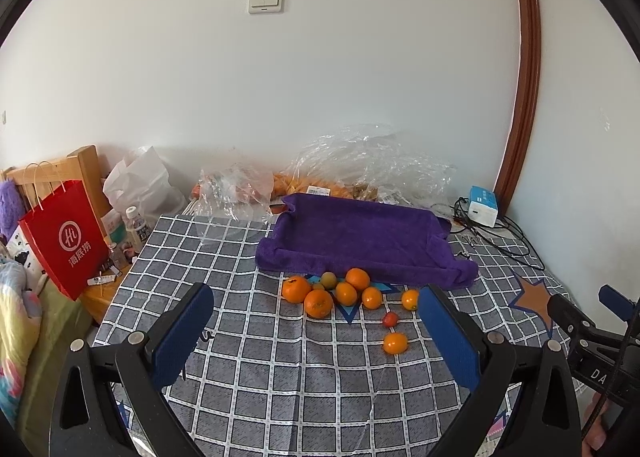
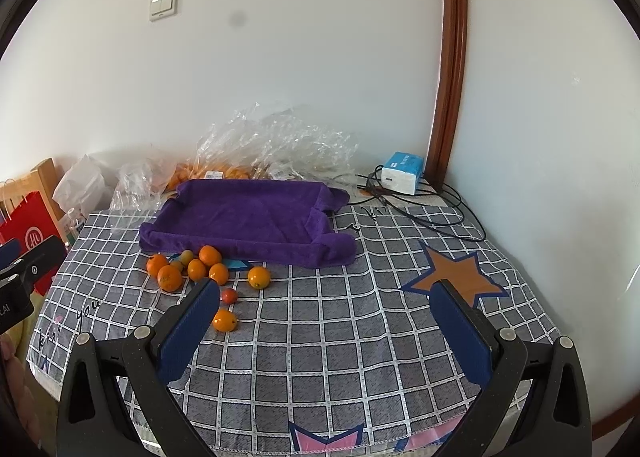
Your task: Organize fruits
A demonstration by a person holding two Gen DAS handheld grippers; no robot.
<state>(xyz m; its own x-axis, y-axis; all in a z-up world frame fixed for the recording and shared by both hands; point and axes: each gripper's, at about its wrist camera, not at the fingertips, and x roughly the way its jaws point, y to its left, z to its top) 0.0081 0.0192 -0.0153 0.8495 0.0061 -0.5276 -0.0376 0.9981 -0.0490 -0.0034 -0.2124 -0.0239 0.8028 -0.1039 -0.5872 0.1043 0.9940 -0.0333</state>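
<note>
Grippers, left gripper (image 1: 316, 331) and right gripper (image 2: 326, 323), are hanging wide open and empty; I am targeting the nearest orange (image 2: 224, 320), approaching low, for the purple tray (image 2: 248, 217).

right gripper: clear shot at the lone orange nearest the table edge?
Probably yes. The right gripper is open and empty, and the nearest orange sits alone on the checked cloth by its left finger; nothing lies between.
</note>
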